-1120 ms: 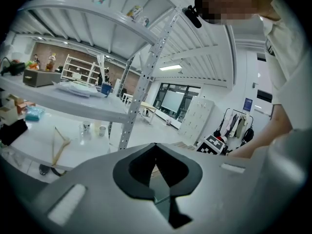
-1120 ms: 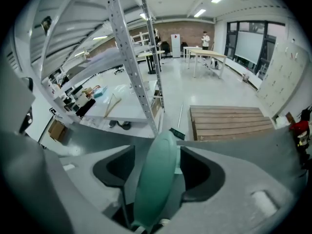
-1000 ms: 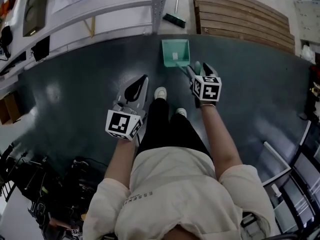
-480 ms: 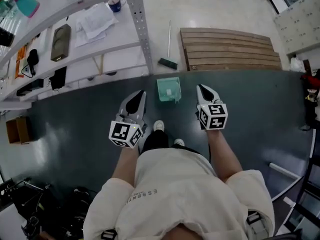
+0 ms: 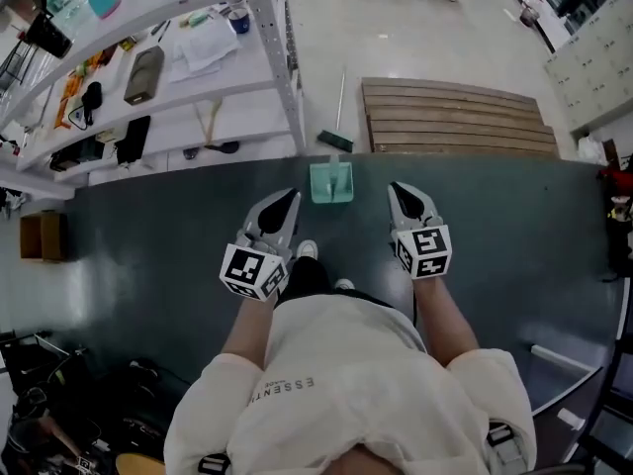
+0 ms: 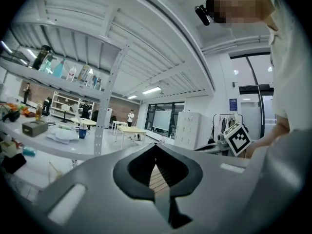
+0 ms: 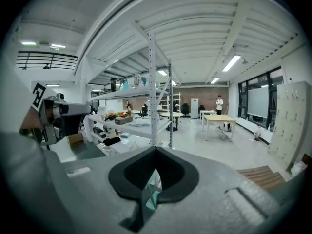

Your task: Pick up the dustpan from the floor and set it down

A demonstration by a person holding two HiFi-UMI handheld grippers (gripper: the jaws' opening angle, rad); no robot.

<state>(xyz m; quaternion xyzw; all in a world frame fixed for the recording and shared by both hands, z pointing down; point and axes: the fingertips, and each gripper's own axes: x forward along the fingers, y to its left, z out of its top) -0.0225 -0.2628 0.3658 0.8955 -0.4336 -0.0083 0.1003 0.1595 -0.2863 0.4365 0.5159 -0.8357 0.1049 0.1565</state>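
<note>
The teal dustpan (image 5: 331,182) lies flat on the dark floor mat in front of the person's feet, just short of the mat's far edge. Neither gripper touches it. My right gripper (image 5: 396,188) hangs to the right of the dustpan and well above the floor, shut with nothing in it. In the right gripper view the jaws (image 7: 155,149) meet, and a sliver of the teal dustpan (image 7: 154,195) shows through the gap below them. My left gripper (image 5: 287,198) hangs to the dustpan's left. Its jaws (image 6: 156,146) are also shut and empty.
A broom (image 5: 338,117) lies on the pale floor just beyond the dustpan. A wooden pallet (image 5: 455,117) sits at the back right and a white shelf rack (image 5: 198,57) full of items at the back left. The person's shoes (image 5: 307,250) stand between the grippers.
Both grippers have risen from near the floor to about waist height. The right gripper has come away from the dustpan's handle. The dustpan stays on the mat.
</note>
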